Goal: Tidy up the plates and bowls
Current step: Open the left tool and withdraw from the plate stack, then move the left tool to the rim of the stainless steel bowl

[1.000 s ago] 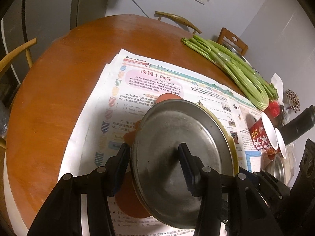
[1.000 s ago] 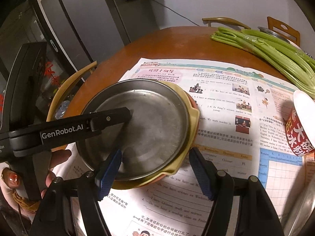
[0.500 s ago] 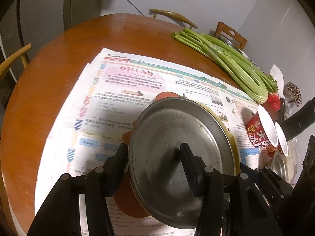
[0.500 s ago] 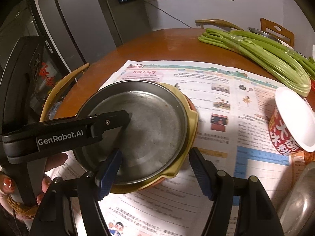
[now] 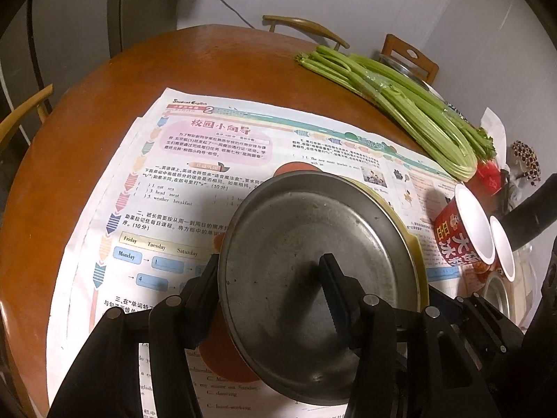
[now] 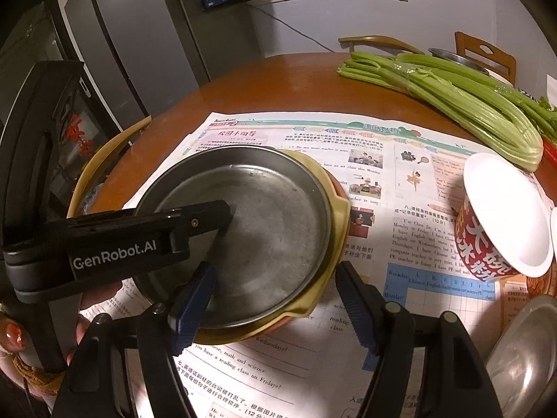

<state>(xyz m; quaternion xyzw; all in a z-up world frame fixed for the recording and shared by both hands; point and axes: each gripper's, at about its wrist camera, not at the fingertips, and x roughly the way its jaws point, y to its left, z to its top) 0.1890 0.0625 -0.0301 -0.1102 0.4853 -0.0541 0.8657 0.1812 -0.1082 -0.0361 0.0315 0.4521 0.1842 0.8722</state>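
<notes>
left gripper (image 5: 269, 273) straddles the rim of the steel plate (image 5: 313, 271) at 7 o'clock, 1 finger inside the dish, 1 outside; jaws not clenched, a gap shows at the inner pad. right gripper (image 6: 275, 287) is released too, its fingers either side of the stack's near edge, no pad pressing. steel plate sits nested on a yellow plate (image 6: 339, 226), w/ an orange plate (image 6: 343, 193) peeking beneath, all on the newspaper (image 5: 167, 188) over the round table (image 5: 87, 111). red paper cup (image 6: 501, 223) lies tipped at 3 o'clock, celery (image 6: 452, 97) at 1. to do this well imo: let go fully, back out along the rim w/o dragging the stack, keep clear of the cup.
</notes>
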